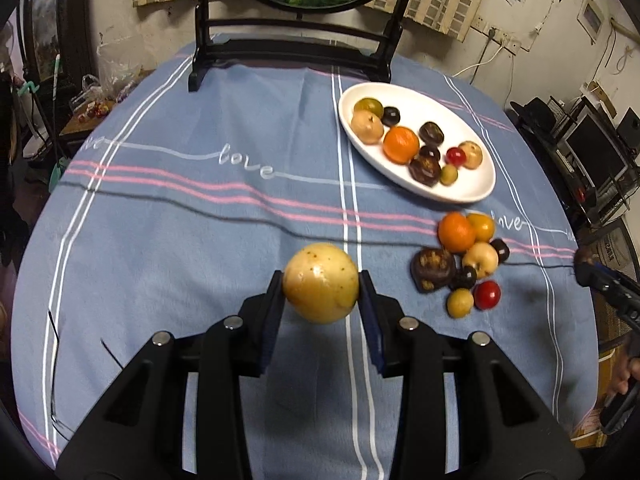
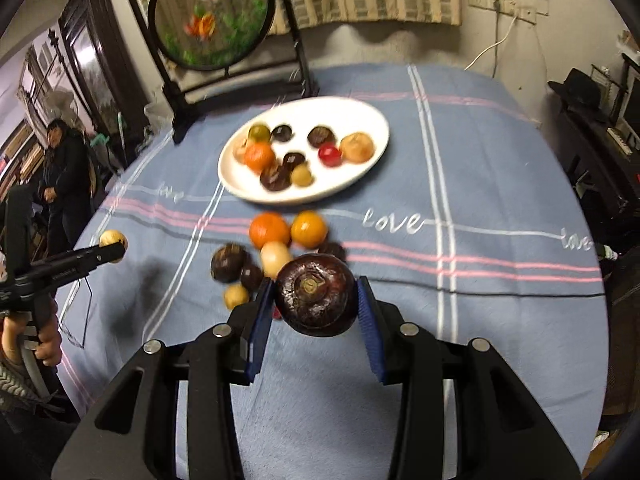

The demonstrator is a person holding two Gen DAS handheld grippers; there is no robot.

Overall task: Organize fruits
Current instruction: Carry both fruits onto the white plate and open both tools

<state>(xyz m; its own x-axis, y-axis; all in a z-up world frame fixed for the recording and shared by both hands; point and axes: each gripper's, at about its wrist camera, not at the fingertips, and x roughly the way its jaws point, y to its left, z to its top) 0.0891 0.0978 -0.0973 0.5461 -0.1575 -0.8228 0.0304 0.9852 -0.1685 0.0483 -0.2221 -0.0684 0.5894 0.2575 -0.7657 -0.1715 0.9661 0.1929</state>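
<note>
My left gripper point(image 1: 322, 286) is shut on a pale yellow speckled fruit point(image 1: 321, 282), held above the blue cloth. My right gripper point(image 2: 316, 296) is shut on a dark brown glossy fruit point(image 2: 316, 294), also lifted off the table. A white oval plate point(image 1: 472, 192) at the back right holds several fruits: oranges, dark ones, a red one, tan ones. In front of the plate lies a loose pile point(image 1: 464, 264) with an orange point(image 1: 456, 232), a yellow-orange fruit, dark fruits, a red one point(image 1: 487, 295) and small yellow ones. The left gripper point(image 2: 114, 246) with its yellow fruit shows at the right wrist view's left edge.
A round painted screen on a black stand point(image 1: 292, 52) rises at the table's back edge, behind the plate point(image 2: 372, 120). A person point(image 2: 64, 168) stands beyond the table at the left. Shelves with monitors stand at the right. A hand point(image 2: 44, 340) grips the left tool's handle.
</note>
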